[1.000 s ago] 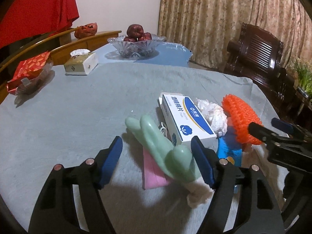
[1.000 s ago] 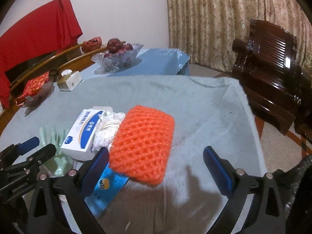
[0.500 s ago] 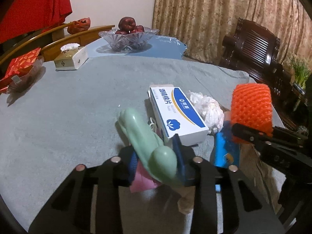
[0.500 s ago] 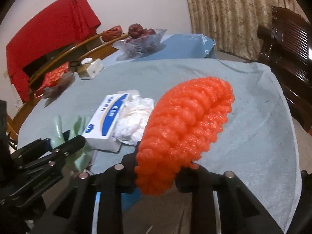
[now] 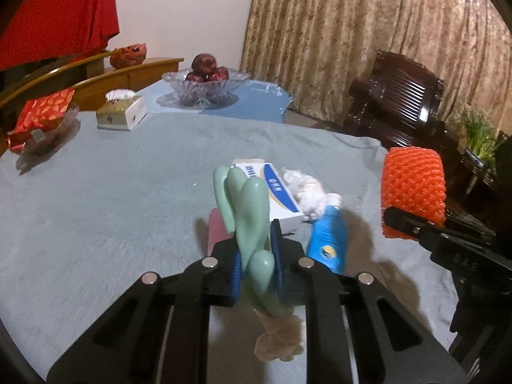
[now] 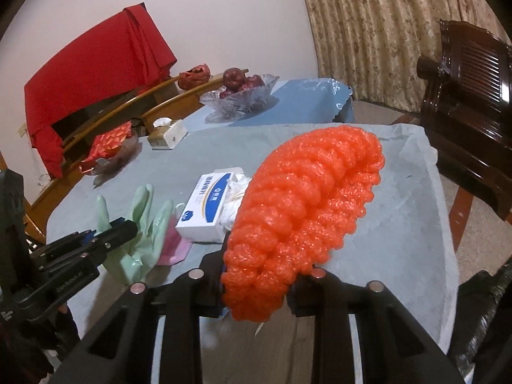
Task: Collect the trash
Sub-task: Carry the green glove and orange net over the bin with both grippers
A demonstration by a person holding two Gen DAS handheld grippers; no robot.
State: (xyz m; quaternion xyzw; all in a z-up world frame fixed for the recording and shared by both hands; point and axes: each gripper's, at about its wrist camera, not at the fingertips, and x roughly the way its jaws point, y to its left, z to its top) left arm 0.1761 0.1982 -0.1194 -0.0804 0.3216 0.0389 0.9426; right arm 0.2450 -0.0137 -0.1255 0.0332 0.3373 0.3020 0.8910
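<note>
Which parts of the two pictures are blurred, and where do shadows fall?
Left wrist view: the near cloth of the table is smeared by motion, and the blue tube is soft; shadow lies right of it. Right wrist view: the orange foam net is soft at its edges; the fruit bowl stays sharp. Both views bend at the rim.

place: home dining room — curtains | fruit bowl | wooden chair

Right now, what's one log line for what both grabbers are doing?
left gripper: shut on green rubber glove | right gripper: shut on orange foam net | both lifted off table | white-and-blue box: on table
</note>
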